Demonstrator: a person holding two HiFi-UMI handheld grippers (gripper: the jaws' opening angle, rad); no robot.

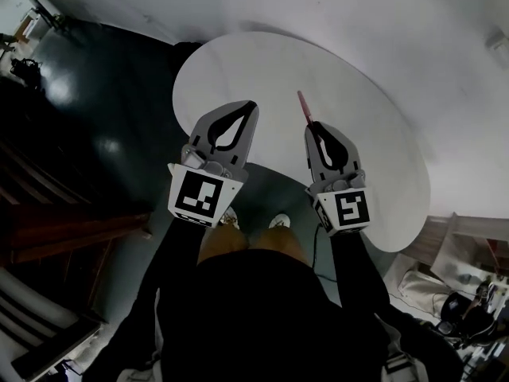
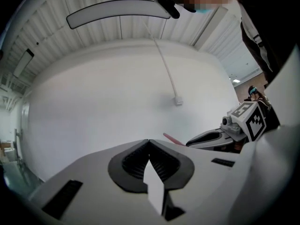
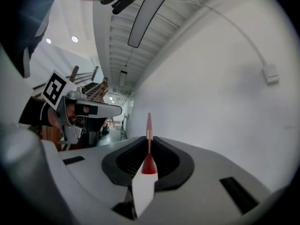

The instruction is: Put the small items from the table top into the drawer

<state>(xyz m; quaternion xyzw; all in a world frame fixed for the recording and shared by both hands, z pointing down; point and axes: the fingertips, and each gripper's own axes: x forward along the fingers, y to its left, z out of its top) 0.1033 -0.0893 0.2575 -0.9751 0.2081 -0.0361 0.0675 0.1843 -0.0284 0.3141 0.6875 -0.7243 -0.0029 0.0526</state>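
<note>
**A:** Where's the small item?

**B:** The red stick (image 3: 149, 125) is pinched in the right gripper (image 1: 312, 127). The jaws are closed on its lower end, and its tip juts ahead over the white table (image 1: 382, 157).

**A:** Why hold it level like that?

**B:** For carrying, I'd guess. A thin thing clamped low is less likely to slip.

**A:** And the left gripper (image 2: 149, 142)?

**B:** Its jaws are together with nothing between them, riding alongside. No drawer shows in any view.

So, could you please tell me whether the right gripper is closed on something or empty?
Shut on a red pen: the right gripper has its jaws pressed together around it, the tip poking out ahead.
</note>
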